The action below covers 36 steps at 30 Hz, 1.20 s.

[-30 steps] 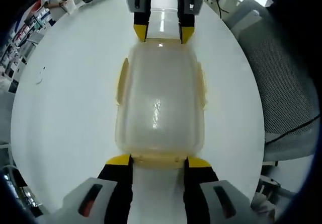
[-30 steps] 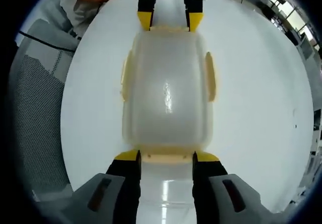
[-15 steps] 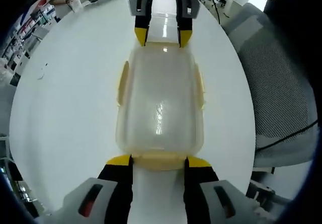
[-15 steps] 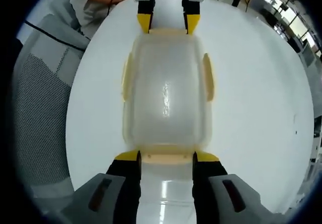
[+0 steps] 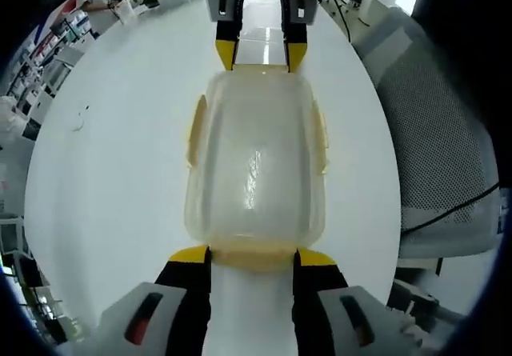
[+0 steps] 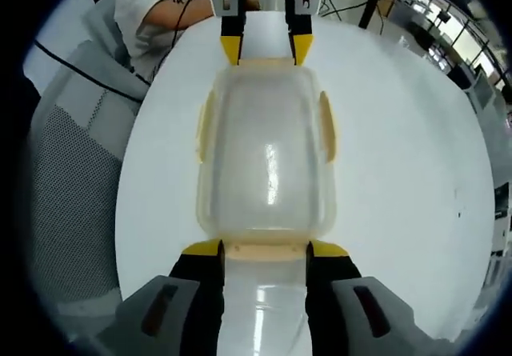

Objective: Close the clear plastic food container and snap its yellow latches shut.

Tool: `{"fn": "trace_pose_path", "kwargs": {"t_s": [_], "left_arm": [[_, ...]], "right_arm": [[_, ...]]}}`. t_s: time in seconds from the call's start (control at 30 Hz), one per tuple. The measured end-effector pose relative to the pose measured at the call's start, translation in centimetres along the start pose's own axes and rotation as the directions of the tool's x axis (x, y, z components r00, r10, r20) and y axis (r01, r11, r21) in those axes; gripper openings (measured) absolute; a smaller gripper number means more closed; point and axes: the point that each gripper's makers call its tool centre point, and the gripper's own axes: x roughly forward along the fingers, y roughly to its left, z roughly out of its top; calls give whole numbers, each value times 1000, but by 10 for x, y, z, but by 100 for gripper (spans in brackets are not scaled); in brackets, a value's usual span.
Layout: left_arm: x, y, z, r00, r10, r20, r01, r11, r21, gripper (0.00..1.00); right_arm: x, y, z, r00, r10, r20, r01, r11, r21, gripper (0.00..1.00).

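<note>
Container (image 5: 254, 164) of clear plastic sits lidded on white table (image 5: 112, 172); hand-held grippers (image 5: 250, 254) (image 6: 264, 248) spread apart at its end latches.

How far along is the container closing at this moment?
Done: the lid sits on the clear container. In hand: the left gripper and right gripper stand open at opposite end latches. Left: whether the side latches are snapped shut cannot be told.
</note>
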Motion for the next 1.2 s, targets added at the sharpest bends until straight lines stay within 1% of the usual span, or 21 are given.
{"fn": "trace_pose_path", "kwargs": {"t_s": [0.1,0.2,0.3,0.53,0.6,0.73,0.83,0.97,1.2], "left_arm": [[-5,-2,1,1000,-1,5,1,1000,1,34],[-12,-1,6,1000,3,26,-3,1000,-2,34],[-18,1,12,999,7,36,-7,1000,-1,34],[-27,13,25,999,18,30,-18,1000,8,34],[-30,15,29,1000,16,26,-16,1000,15,34],[-39,17,38,999,2,37,-3,1000,20,34],[-41,20,41,999,1,40,-2,1000,30,34],[-39,20,44,999,-4,35,2,999,37,34],[-36,17,59,998,-13,58,11,999,39,34]], "right_arm": [[-2,0,0,1000,-2,-2,2,1000,-3,36],[-7,-2,-1,1000,-5,-7,5,1000,-11,36],[-16,-4,-2,1000,-6,-5,6,1000,-10,36],[-34,-12,-5,1000,-22,3,22,1000,-4,36],[-39,-13,-7,1000,-27,7,27,1000,4,36],[-45,-15,-11,999,-34,12,33,999,15,36],[-47,-15,-12,999,-39,21,38,999,28,36],[-50,-13,-15,999,-33,26,32,999,43,36],[-53,-10,-32,999,-33,10,32,999,40,36]]}}
